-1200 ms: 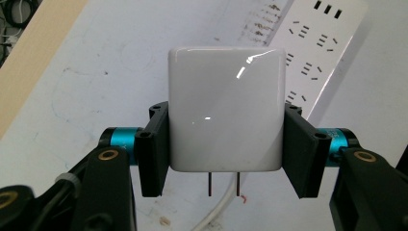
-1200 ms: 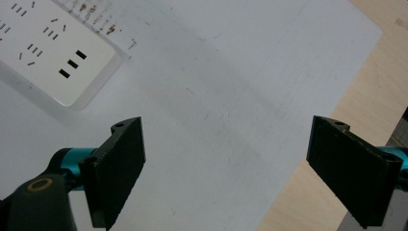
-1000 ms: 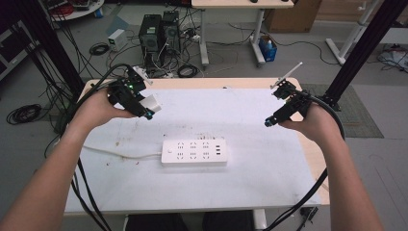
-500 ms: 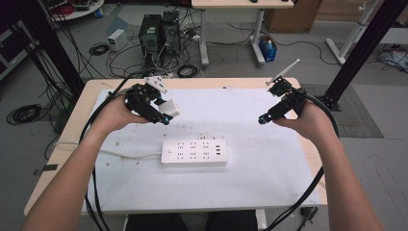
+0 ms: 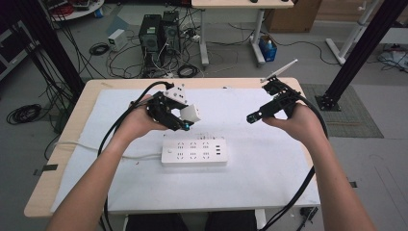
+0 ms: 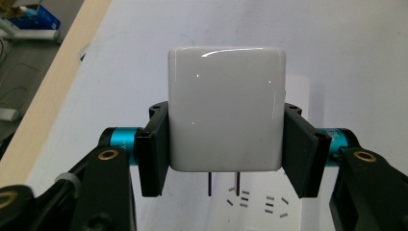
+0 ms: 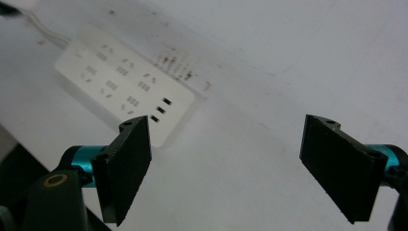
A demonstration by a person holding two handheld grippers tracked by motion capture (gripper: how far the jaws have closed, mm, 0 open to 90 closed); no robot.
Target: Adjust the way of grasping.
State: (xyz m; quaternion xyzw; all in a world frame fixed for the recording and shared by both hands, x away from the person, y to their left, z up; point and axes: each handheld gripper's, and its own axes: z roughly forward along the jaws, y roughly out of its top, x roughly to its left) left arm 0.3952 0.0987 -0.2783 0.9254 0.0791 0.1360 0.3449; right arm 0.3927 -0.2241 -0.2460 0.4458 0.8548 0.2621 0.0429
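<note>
Left gripper (image 5: 185, 126) was clamped on white charger (image 6: 226, 108) at frame centre, prongs pointing down just above power strip (image 5: 194, 152); prongs looked clear of the sockets, hard to be sure; right gripper (image 7: 226, 168) at right of frame, jaws wide with nothing between, had just been closing slightly.

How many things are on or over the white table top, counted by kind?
White cube-shaped plastic plug-in charger, clamped in the left gripper: 1
White oblong plastic power strip: 1
Black two-jaw grippers, counting the empty right gripper: 2
Total: 4
</note>
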